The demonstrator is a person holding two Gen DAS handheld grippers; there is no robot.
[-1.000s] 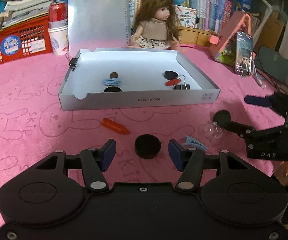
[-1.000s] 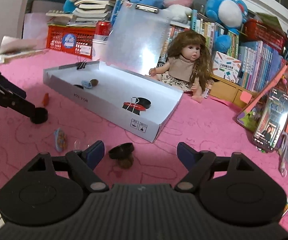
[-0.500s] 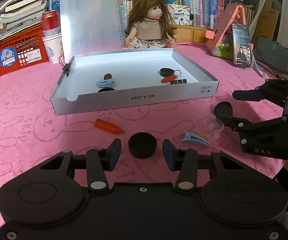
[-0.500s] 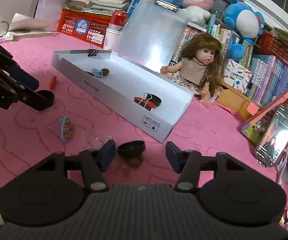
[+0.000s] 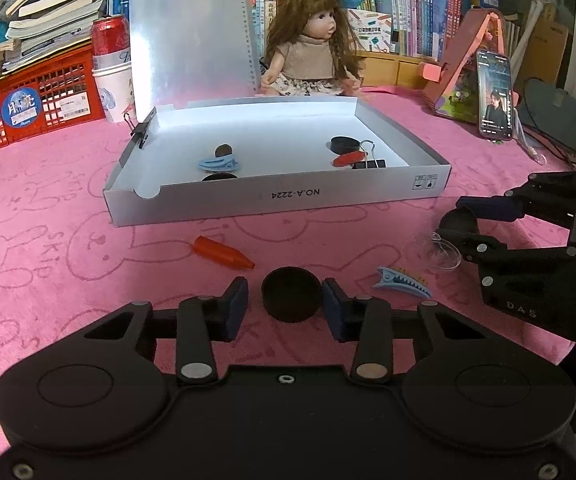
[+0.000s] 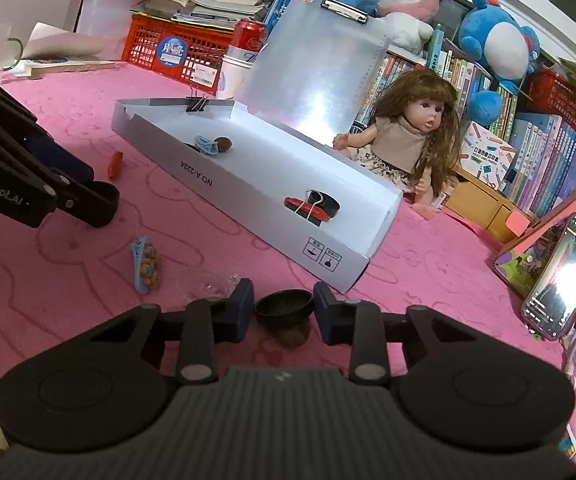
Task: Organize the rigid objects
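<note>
Pink bunny-print cloth (image 5: 47, 208) under white box (image 5: 288, 200); bookshelves (image 6: 528, 128) behind. Left gripper (image 5: 283, 304) closing around black cap (image 5: 291, 294), gaps apparently remaining. Right gripper (image 6: 283, 312) closing around dark cup (image 6: 284, 306), contact unclear.

Pink bunny-print tablecloth (image 5: 39, 216), crammed bookshelf (image 6: 536, 128) behind — plush toys (image 6: 496, 36) on top

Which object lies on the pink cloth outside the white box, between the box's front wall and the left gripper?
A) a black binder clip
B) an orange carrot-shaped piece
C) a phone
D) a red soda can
B: in the left wrist view the orange carrot-shaped piece lies on the pink cloth in front of the white box, ahead of the left gripper.
</note>
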